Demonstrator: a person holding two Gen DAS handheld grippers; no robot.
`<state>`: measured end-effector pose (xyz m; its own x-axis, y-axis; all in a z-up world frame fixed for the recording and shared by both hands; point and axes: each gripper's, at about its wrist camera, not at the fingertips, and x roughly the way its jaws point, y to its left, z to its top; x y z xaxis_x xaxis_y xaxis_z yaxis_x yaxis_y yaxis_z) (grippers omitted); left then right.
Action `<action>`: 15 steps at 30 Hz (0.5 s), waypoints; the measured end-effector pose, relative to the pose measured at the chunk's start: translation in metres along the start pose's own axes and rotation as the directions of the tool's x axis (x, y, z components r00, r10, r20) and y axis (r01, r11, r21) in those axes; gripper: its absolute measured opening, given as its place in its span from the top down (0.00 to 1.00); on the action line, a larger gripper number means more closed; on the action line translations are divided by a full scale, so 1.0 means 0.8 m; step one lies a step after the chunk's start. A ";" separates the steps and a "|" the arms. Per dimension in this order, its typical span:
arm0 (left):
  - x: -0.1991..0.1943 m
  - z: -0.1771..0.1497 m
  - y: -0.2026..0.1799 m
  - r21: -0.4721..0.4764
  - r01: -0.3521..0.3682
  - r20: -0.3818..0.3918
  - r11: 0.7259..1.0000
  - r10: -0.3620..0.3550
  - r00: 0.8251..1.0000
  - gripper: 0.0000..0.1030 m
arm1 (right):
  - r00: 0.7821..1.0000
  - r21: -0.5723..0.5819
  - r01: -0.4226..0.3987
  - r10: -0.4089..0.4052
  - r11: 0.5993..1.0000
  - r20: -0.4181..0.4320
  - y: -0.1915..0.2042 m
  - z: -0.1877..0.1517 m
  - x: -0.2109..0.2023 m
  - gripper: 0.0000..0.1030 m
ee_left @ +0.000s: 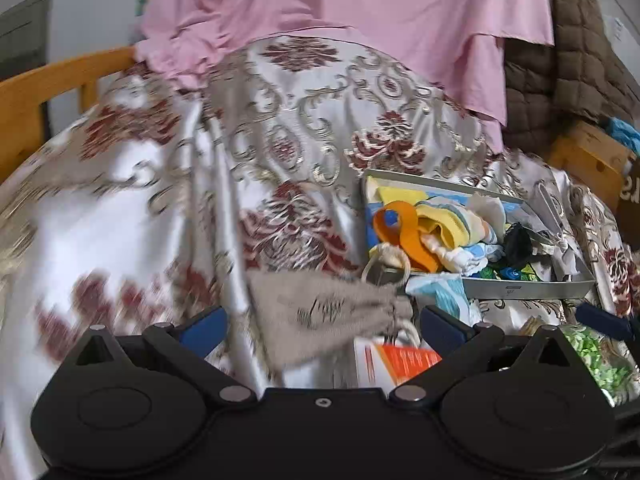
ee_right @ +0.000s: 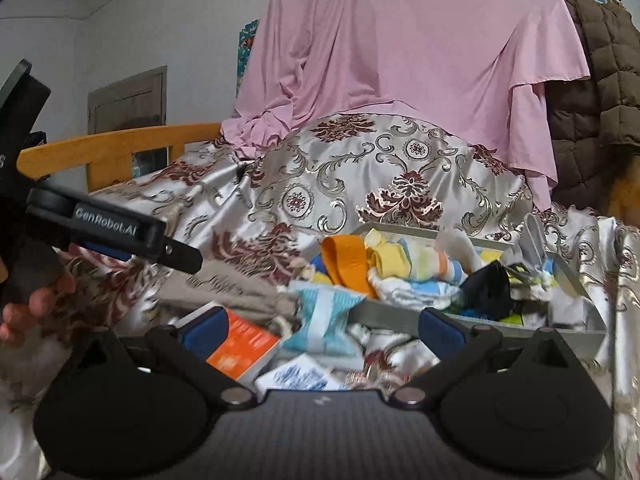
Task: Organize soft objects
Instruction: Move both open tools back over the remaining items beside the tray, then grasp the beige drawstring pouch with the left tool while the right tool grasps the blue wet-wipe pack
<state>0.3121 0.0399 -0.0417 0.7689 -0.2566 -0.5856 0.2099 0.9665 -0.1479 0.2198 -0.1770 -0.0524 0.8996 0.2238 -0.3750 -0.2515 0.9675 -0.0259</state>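
A grey tray [ee_left: 528, 291] on the patterned bedspread holds several soft items: an orange strap [ee_left: 404, 228], yellow and striped socks [ee_left: 448, 224], a black cloth [ee_left: 518, 240]. It also shows in the right wrist view [ee_right: 400, 318]. A beige drawstring pouch [ee_left: 320, 316] lies just left of the tray, between my open left gripper's [ee_left: 322, 322] blue fingers. My right gripper [ee_right: 320, 324] is open over an orange-and-white box [ee_right: 240, 344] and a light blue packet [ee_right: 328, 316], holding nothing.
A pink cloth [ee_left: 360, 12] hangs behind the bed, a brown quilted jacket [ee_left: 568, 60] at right. A wooden bed rail [ee_left: 52, 80] runs at left. A green patterned bag [ee_left: 600, 360] lies at lower right. The left gripper's side [ee_right: 116, 228] shows in the right wrist view.
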 end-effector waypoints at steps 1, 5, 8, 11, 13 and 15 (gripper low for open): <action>0.009 0.004 0.001 0.014 0.005 -0.005 1.000 -0.005 1.000 0.01 | 1.000 0.000 0.004 -0.004 1.000 -0.003 -0.003 0.003 0.010 0.00; 0.041 0.019 0.012 0.049 0.044 -0.024 0.998 -0.043 0.999 0.01 | 0.999 0.026 -0.002 0.003 1.000 -0.047 -0.014 0.010 0.048 0.00; 0.065 0.026 0.022 0.079 0.086 -0.072 0.993 -0.080 0.994 0.01 | 0.996 0.035 -0.003 0.006 0.999 -0.093 -0.020 0.013 0.071 0.00; 0.087 0.030 0.026 0.109 0.161 -0.157 0.981 -0.143 0.977 0.01 | 0.993 0.036 -0.017 0.021 0.999 -0.120 -0.022 0.016 0.089 0.00; 0.097 0.033 0.025 0.163 0.192 -0.180 0.968 -0.162 0.970 0.01 | 0.990 0.029 -0.029 0.033 0.999 -0.139 -0.021 0.018 0.100 0.00; 0.107 0.036 0.025 0.187 0.210 -0.205 0.960 -0.171 0.964 0.01 | 0.985 0.014 -0.041 0.043 0.999 -0.167 -0.019 0.019 0.108 0.00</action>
<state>0.3994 0.0373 -0.0722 0.5816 -0.4108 -0.7021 0.4760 0.8718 -0.1159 0.3071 -0.1709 -0.0704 0.8155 0.2426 -0.5255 -0.2834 0.9590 0.0030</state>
